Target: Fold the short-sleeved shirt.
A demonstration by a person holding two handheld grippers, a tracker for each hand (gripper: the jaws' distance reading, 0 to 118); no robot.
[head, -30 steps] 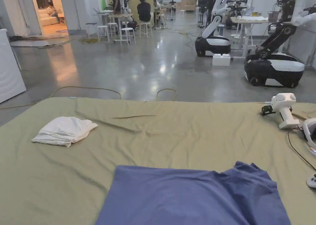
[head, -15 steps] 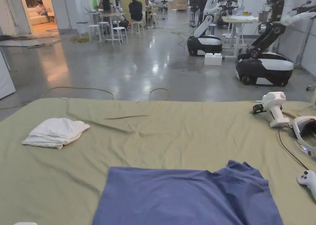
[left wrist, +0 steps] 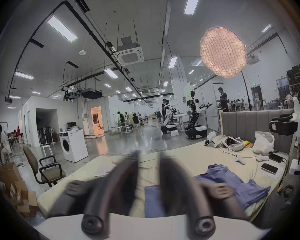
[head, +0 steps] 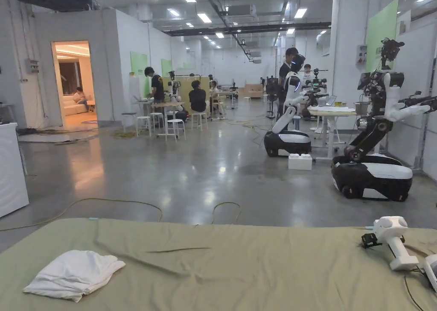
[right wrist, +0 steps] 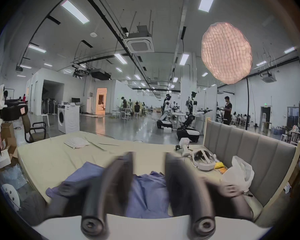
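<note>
1. Left gripper view: my left gripper (left wrist: 148, 159) hangs with jaws apart, empty, above the bed (left wrist: 184, 154).
2. My right gripper (right wrist: 148, 159) likewise.
3. Blue shirt (right wrist: 145, 191) lies crumpled at six o'clock; soft, light, so pinch a hem corner.

Robotics lab — wheeled robots (head: 371, 171) on concrete floor.

All cameras over bed (head: 222, 277), hall-facing
</note>
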